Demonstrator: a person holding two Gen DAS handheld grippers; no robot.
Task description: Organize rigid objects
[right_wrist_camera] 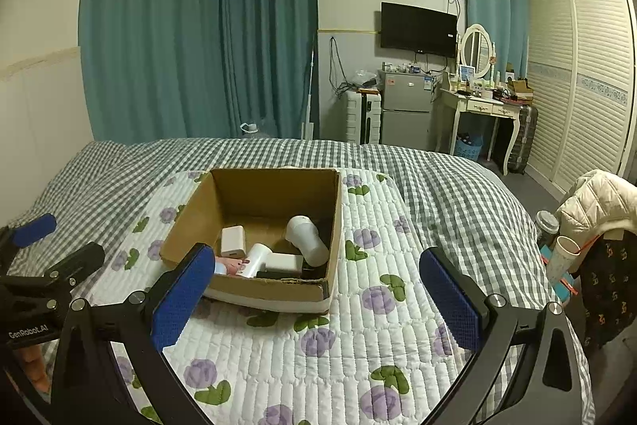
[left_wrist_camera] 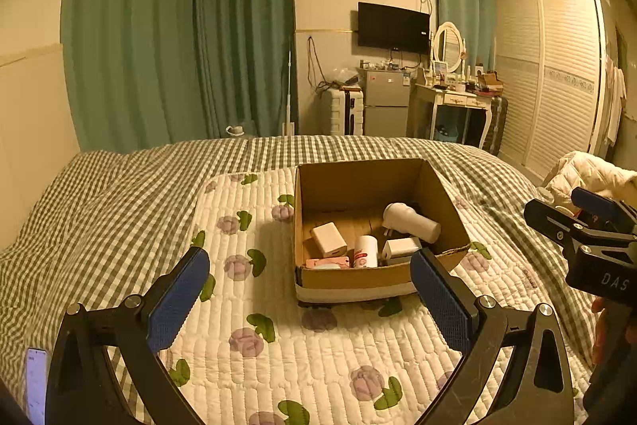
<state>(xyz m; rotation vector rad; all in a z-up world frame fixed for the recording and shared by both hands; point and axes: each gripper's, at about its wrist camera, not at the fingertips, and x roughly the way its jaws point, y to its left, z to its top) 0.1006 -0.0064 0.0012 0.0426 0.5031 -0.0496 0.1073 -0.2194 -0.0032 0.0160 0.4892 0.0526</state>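
Sorting looks nearly done: chargers lie in the cardboard box (left_wrist_camera: 442, 198) mid-quilt (nothing loose outside). Left tongs (left_wrist_camera: 309, 281) and right tongs (right_wrist_camera: 317, 283) gape empty; next, probably check for strays.

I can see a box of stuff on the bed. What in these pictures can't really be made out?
- Pink item in the cardboard box: the box's near wall hides most of it in the left view; the right tool's finger partly covers it in the right view.
- Label on the white bottle: too small to read.
- Dark object under the white adapter: mostly hidden.
- Dressing table clutter: too small.
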